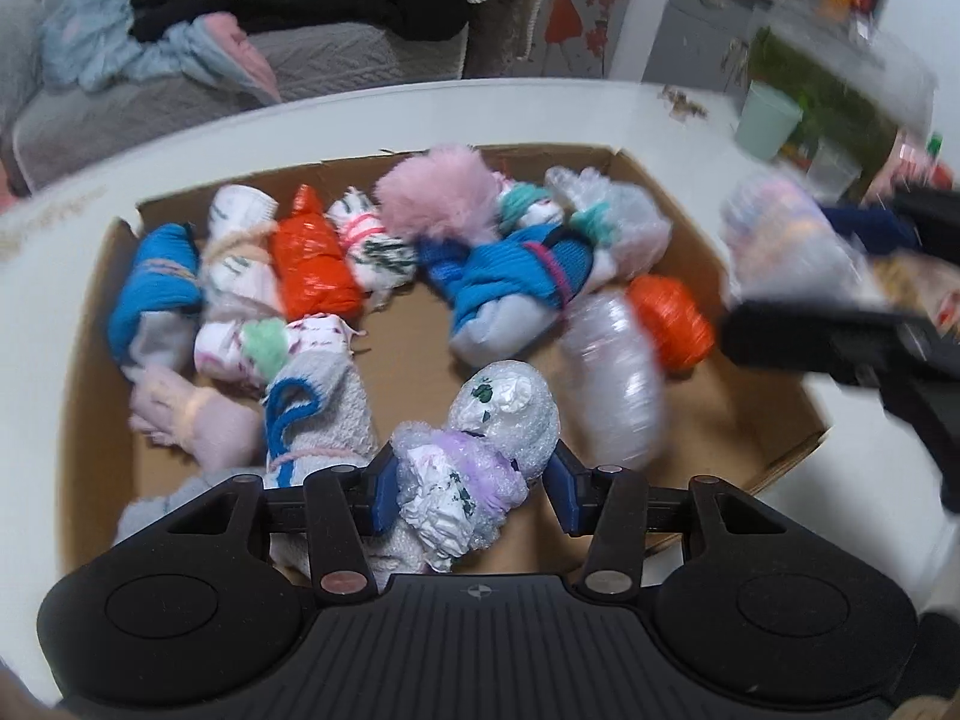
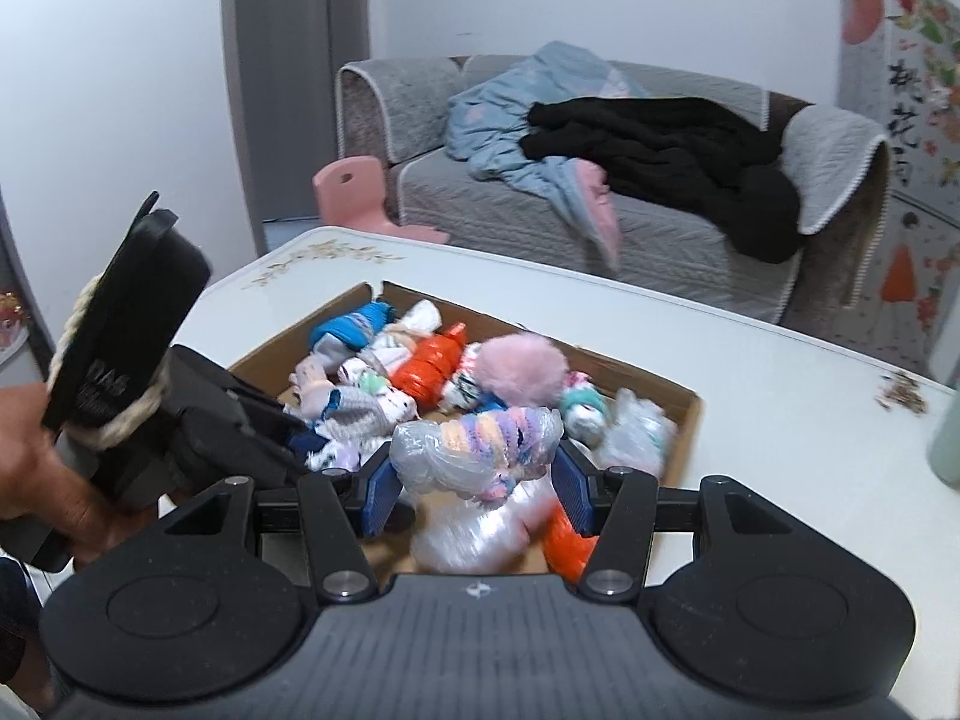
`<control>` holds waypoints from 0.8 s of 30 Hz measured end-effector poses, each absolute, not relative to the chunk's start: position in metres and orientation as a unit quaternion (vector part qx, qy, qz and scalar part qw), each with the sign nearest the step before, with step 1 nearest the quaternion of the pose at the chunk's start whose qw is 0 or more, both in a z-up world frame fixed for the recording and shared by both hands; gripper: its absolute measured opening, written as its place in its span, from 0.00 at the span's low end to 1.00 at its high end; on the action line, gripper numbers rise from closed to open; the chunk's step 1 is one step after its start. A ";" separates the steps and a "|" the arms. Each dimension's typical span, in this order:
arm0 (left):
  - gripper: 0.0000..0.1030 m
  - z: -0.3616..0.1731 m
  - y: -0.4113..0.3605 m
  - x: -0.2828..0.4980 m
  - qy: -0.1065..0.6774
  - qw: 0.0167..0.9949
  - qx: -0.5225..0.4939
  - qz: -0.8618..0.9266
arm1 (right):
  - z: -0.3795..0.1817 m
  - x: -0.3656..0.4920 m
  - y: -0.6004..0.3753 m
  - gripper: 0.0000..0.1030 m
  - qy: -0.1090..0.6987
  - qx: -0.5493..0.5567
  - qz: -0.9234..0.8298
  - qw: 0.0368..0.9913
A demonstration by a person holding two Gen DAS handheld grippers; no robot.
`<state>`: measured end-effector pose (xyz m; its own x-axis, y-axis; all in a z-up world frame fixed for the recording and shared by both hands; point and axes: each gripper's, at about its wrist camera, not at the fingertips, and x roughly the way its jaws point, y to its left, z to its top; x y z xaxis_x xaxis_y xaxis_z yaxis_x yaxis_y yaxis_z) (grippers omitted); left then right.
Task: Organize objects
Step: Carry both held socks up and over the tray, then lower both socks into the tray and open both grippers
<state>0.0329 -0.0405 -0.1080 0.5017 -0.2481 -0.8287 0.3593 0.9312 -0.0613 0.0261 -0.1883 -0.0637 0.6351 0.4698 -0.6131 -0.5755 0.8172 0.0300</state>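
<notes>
White table [image 2: 750,360]: one cardboard box [image 1: 750,300], two orange bundles [image 1: 315,264], two claws.

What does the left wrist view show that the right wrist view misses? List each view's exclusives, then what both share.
Only the left wrist view: the left gripper clamped on a white and purple wrapped bundle, and a pale green cup.

Only the right wrist view: the pink chair, and the person's hand holding the left gripper.

Both: the cardboard box of rolled socks, the pink fluffy ball, the white table, the sofa, and the right gripper holding a pastel striped bundle.
</notes>
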 end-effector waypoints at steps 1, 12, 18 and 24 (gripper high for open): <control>0.54 -0.109 -0.040 0.032 0.466 0.865 0.065 -0.173 | -0.066 0.028 -0.186 0.49 0.317 -0.087 0.294 0.898; 0.55 -0.113 -0.048 0.031 0.454 0.847 0.158 -0.227 | -0.084 0.043 -0.166 0.49 0.341 -0.225 0.392 0.824; 0.55 -0.121 -0.051 0.036 0.461 0.837 0.163 -0.245 | -0.093 0.054 -0.160 0.49 0.356 -0.306 0.429 0.772; 0.55 -0.123 -0.053 0.045 0.469 0.831 0.157 -0.254 | -0.103 0.057 -0.142 0.49 0.363 -0.344 0.466 0.730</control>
